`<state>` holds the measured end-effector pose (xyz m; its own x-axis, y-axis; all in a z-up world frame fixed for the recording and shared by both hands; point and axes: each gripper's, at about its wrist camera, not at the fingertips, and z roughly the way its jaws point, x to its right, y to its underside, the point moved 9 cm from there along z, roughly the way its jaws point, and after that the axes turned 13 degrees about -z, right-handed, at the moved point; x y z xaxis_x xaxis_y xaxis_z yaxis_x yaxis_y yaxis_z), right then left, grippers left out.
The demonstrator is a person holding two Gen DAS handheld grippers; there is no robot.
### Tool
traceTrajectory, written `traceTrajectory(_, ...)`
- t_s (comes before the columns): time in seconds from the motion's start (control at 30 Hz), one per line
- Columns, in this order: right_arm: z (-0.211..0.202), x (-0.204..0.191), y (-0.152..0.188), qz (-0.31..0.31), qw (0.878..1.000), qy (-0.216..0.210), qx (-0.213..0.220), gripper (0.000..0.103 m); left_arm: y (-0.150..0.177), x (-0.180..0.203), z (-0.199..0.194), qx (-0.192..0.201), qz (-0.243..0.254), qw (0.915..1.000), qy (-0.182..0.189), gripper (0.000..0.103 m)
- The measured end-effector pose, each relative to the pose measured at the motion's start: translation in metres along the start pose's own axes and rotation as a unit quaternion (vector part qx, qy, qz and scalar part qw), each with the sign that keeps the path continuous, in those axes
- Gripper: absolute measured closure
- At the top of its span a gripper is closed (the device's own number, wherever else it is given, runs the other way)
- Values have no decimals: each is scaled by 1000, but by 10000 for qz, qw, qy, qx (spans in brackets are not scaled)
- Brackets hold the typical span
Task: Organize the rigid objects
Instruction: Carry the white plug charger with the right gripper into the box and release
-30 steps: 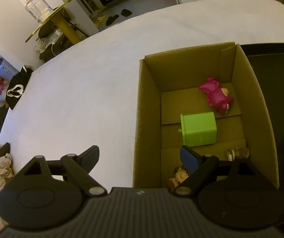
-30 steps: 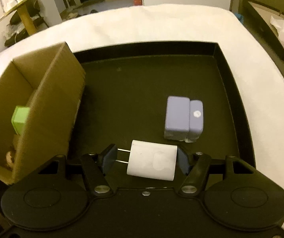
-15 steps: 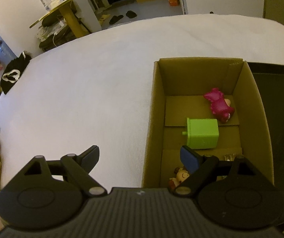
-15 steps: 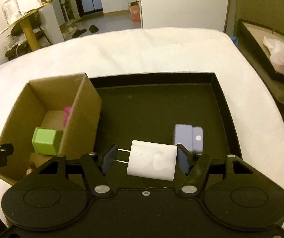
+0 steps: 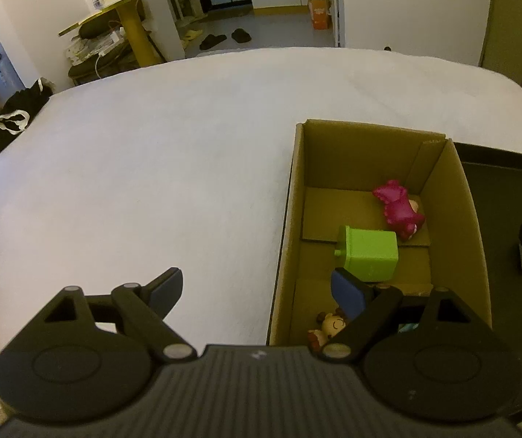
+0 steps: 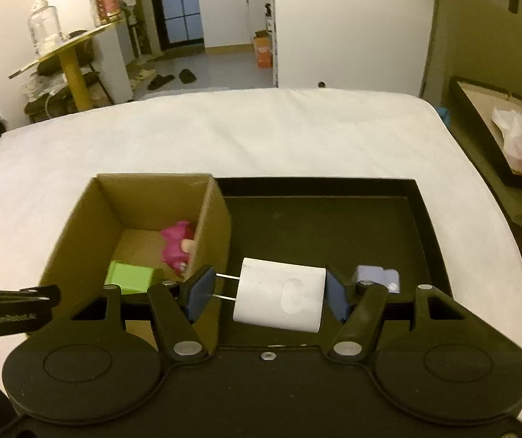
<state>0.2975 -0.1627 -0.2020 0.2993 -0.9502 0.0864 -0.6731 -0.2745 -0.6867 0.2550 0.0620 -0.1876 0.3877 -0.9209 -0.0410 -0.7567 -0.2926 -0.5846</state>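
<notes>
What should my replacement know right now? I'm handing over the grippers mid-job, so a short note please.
Right gripper: shut on the white charger, held above the black tray.
Left gripper: open, empty, by the cardboard box.
Done: green block, pink toy and small doll are in the box.
Left: box the charger, then the purple item on the tray.

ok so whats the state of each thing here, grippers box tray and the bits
left gripper: open, empty
right gripper: shut on white charger, held clear of the tray
cardboard box: open-topped, holding green block, pink toy and a small figurine
black tray: purple item lying in it
</notes>
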Motion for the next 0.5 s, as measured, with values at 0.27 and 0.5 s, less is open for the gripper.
traceTrajectory(0.27,-4,-25,-10,-165,9998,-85,94,40,-1,-8,0,-6,-164,9996,221,16)
traceTrajectory(0.5,-2,-47,-18,-283,9991,-289,112,40,0,-13,4,-132,-355,9980,497,22)
